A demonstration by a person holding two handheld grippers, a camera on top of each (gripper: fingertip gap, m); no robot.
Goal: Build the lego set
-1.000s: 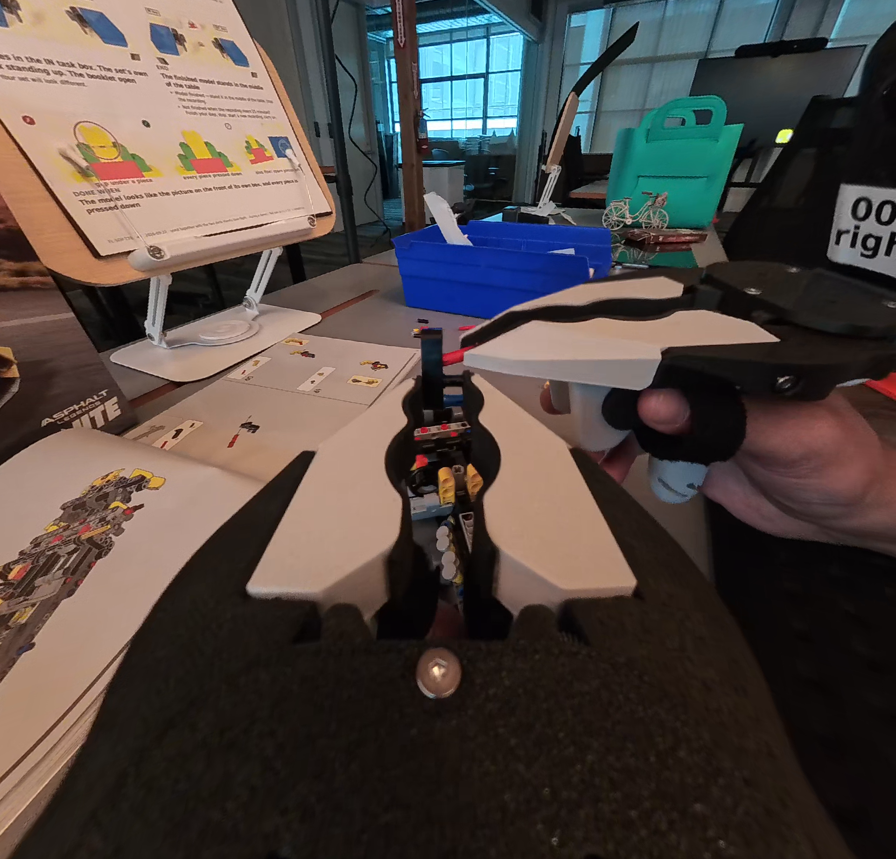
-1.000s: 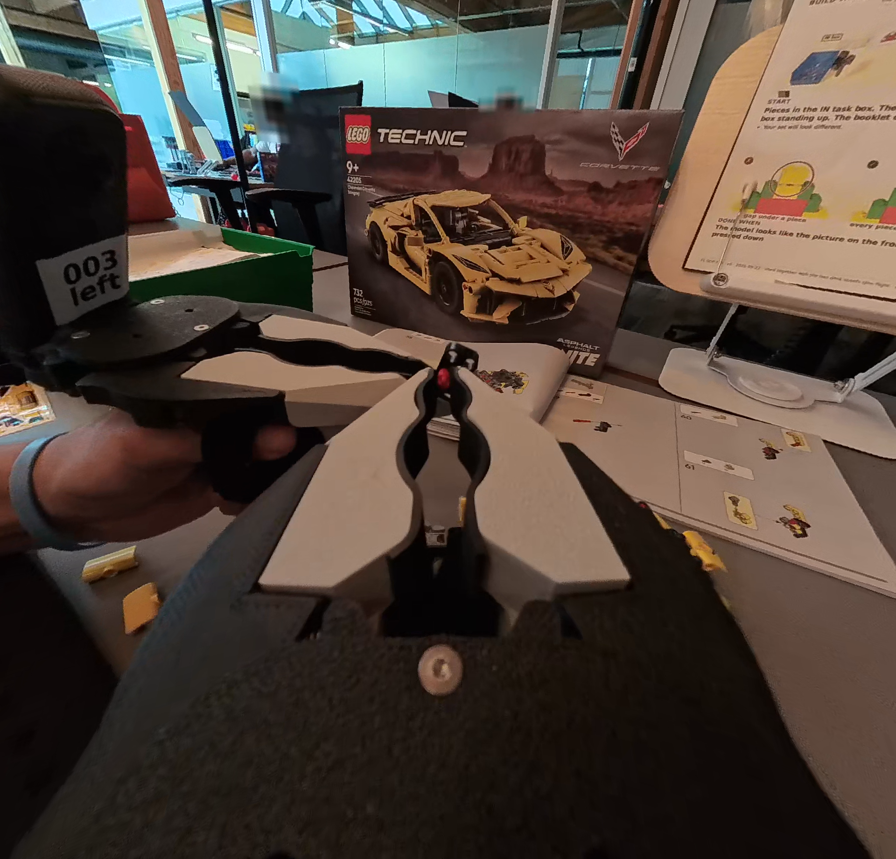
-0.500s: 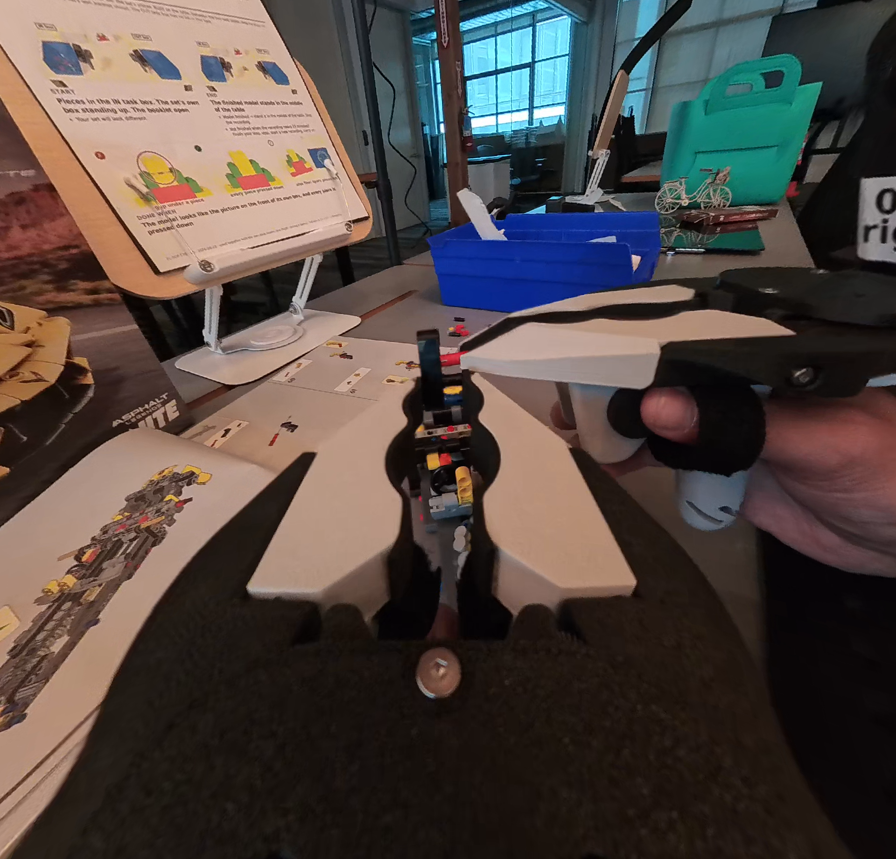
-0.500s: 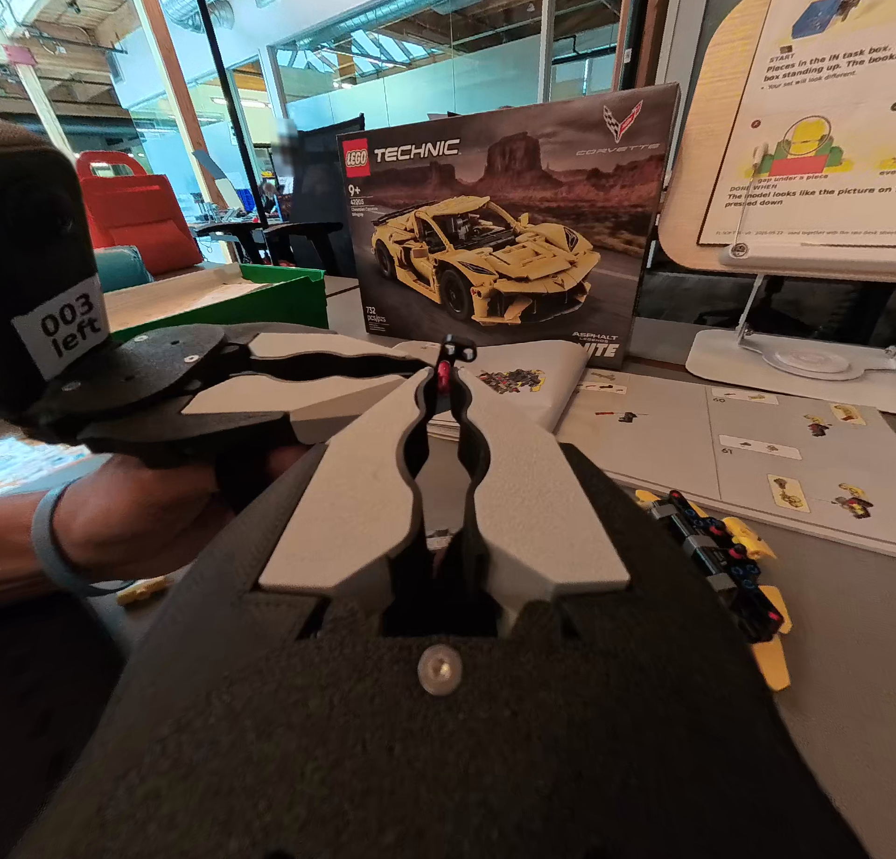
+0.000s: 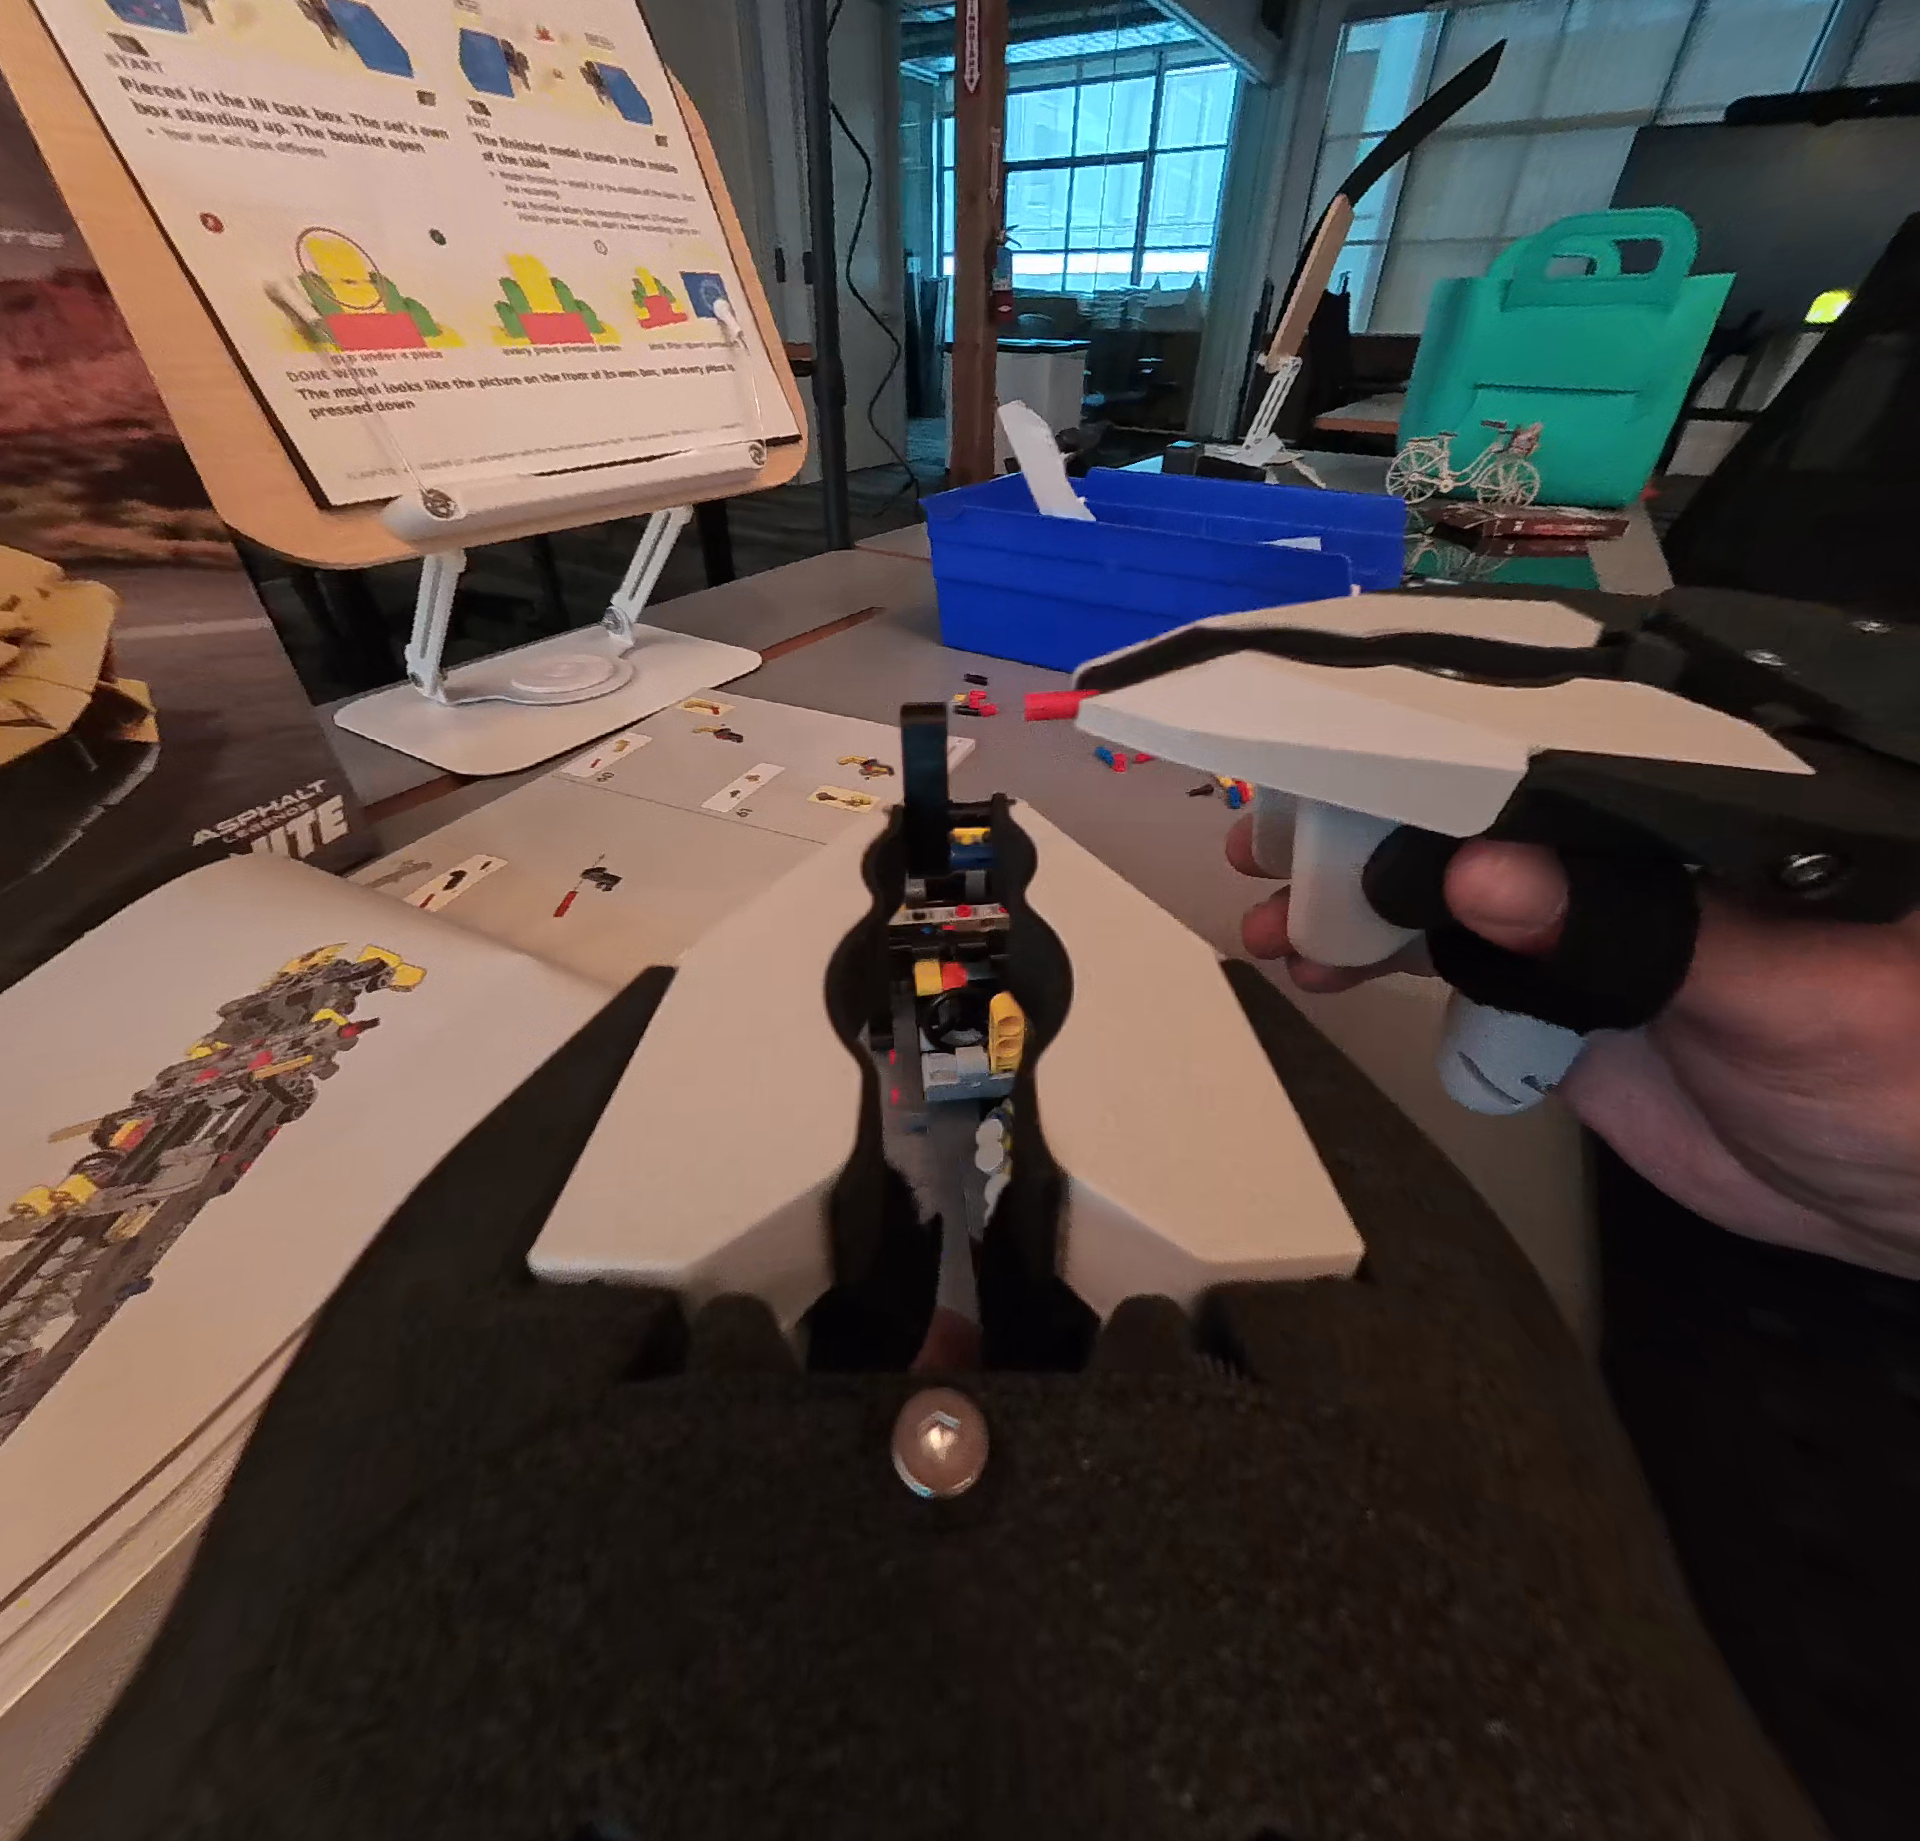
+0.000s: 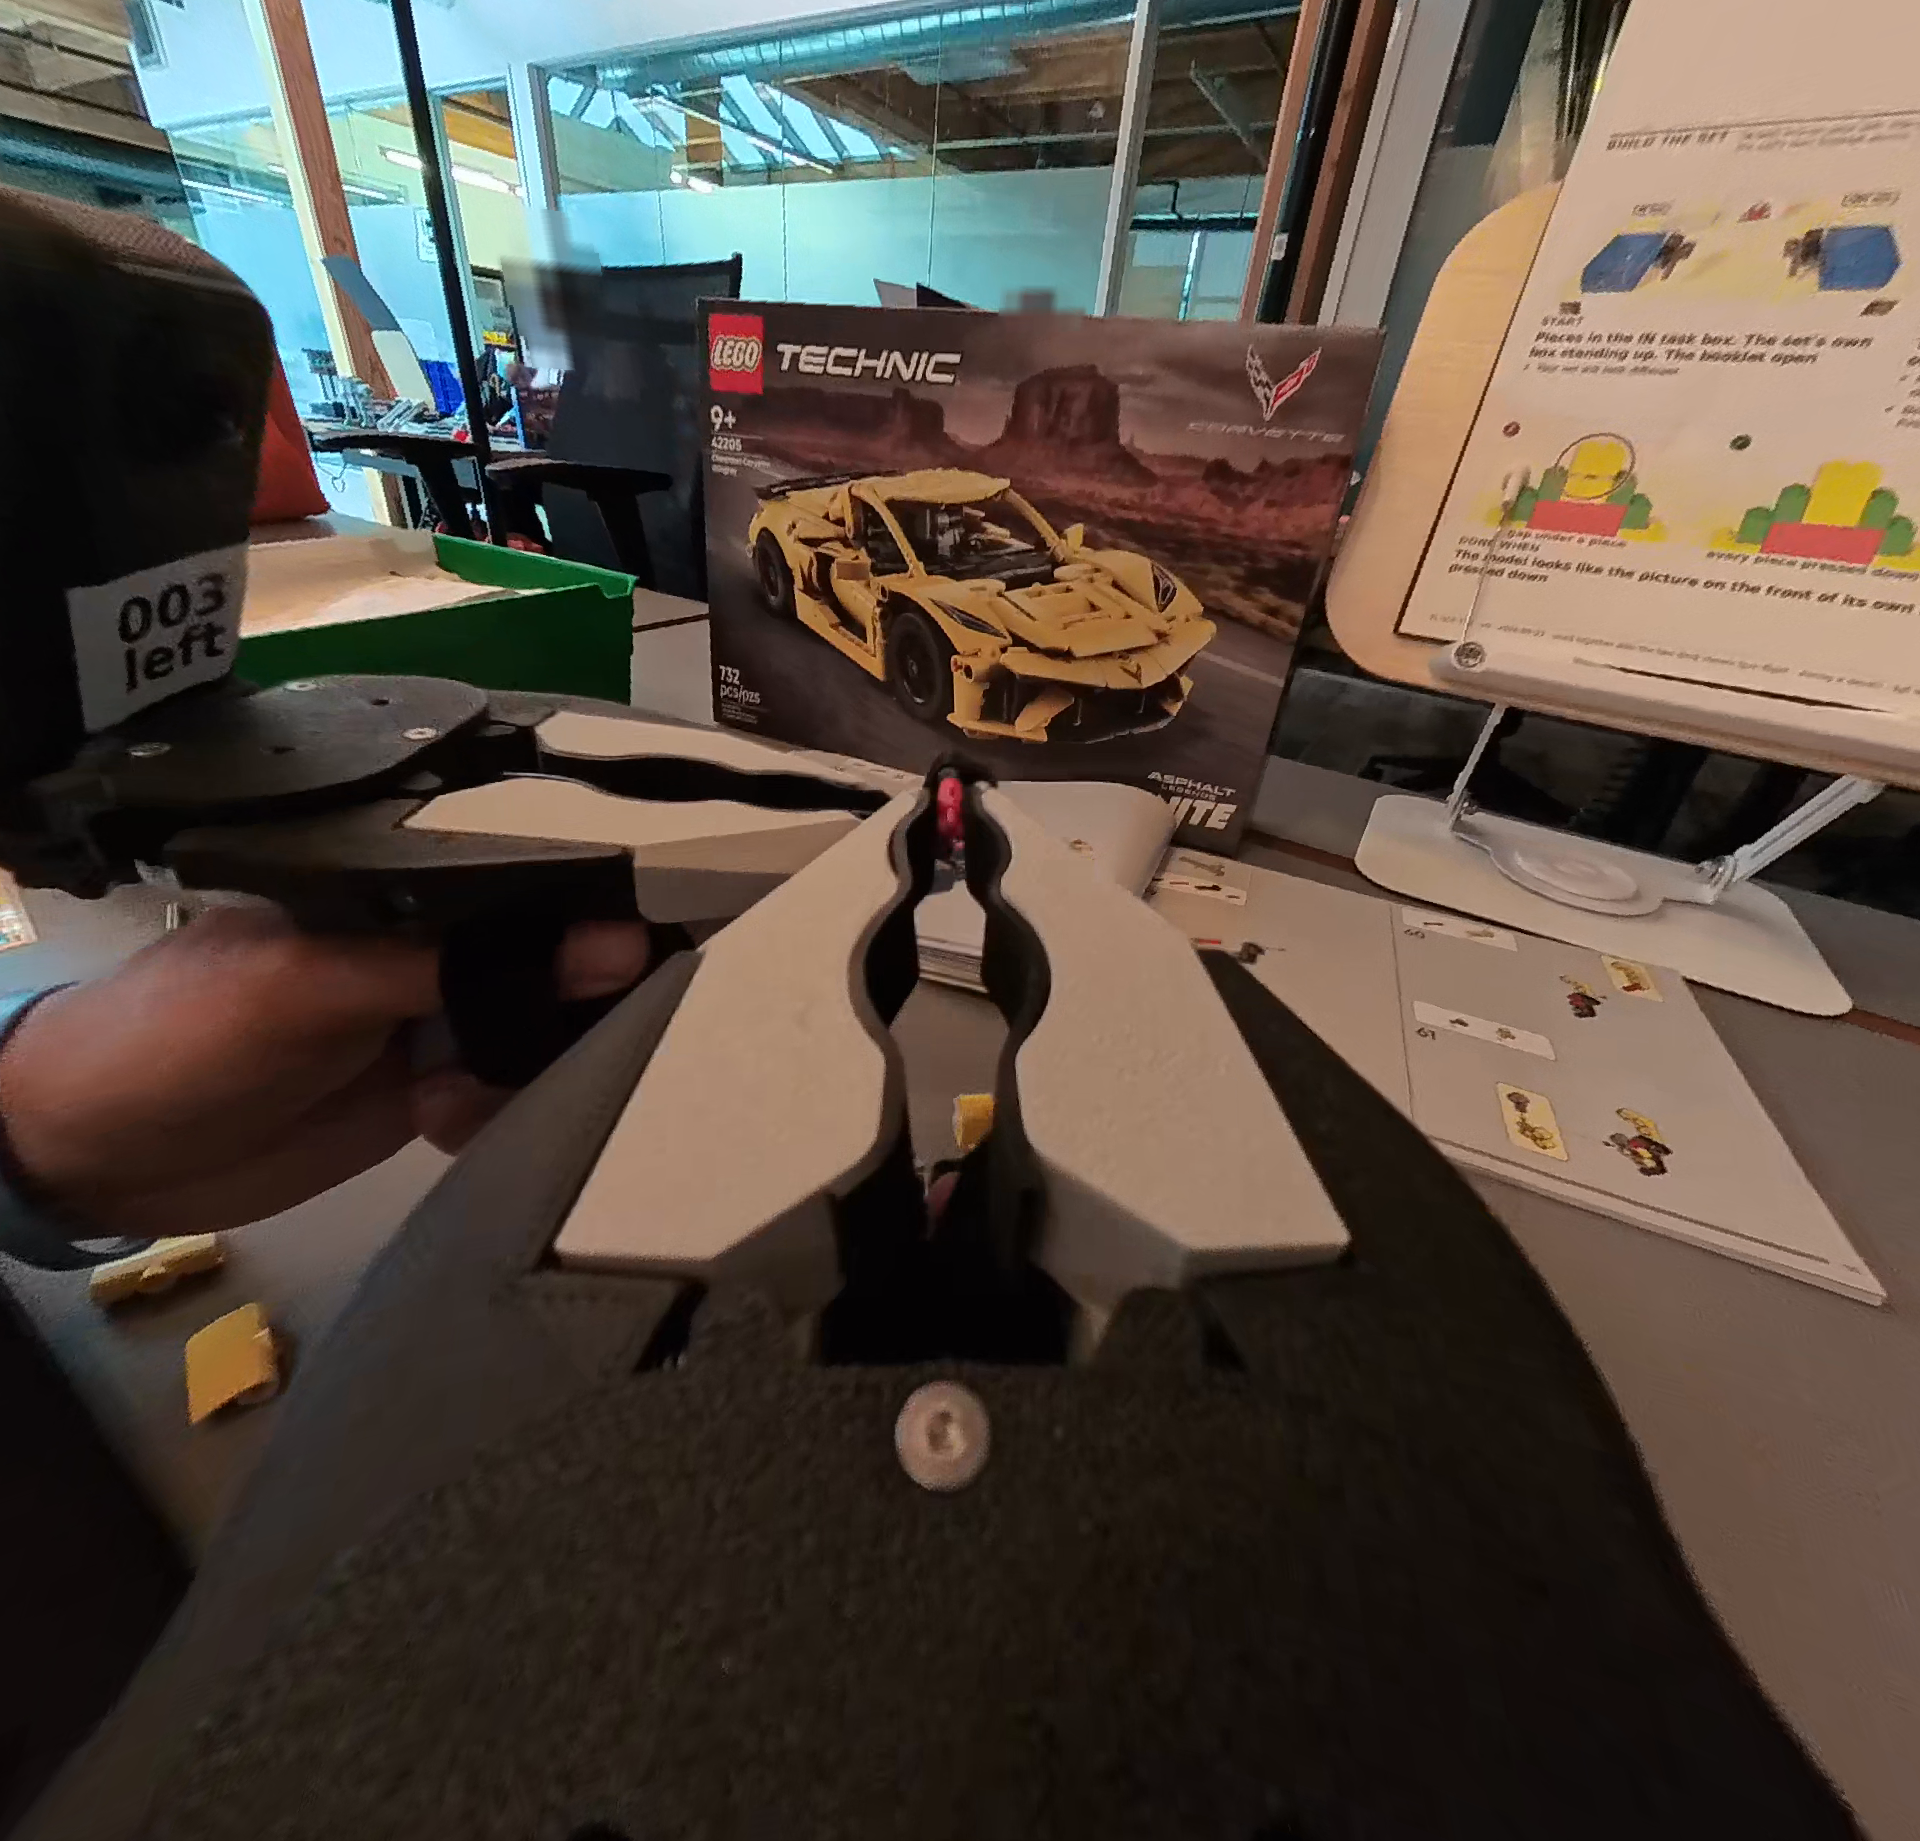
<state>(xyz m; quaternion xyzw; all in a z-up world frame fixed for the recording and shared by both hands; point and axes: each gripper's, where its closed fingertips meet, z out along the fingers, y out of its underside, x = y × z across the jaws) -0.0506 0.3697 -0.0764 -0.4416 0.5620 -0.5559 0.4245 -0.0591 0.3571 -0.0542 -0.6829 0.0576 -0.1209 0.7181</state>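
Left gripper (image 5: 948, 825): closed on a partly built lego assembly (image 5: 956, 960), a narrow black, grey, yellow and blue piece standing upright between the white fingers (image 5: 748, 1043), a black beam rising above their tips. Held above the desk (image 5: 1122, 846) near its front edge.

Right gripper (image 6: 951, 804): closed on a small red pin (image 6: 948, 802), pinched at the very tips. In the left wrist view the same pin (image 5: 1049, 702) juts from the right gripper (image 5: 1086, 695) toward the black beam, just beside it and apart from it. A person's hand (image 5: 1621, 1064) holds the grip.

Instruction booklet (image 5: 260, 1116): open, lying at the front left of the desk, one page showing a printed model.

Set box (image 6: 1029, 565): upright at the back of the desk, a yellow car on its front.

Instruction sheet (image 6: 1714, 337): propped on a wooden board with a white stand (image 6: 1579, 887), back right of the box.

Blue bin (image 5: 1143, 565): at the far side of the desk, something white inside, possibly paper.

Green bin (image 6: 468, 628): left of the box.

Loose pieces: small red, blue and yellow parts (image 5: 1164, 763) scattered before the blue bin; two yellow pieces (image 6: 229, 1360) near the front left edge.
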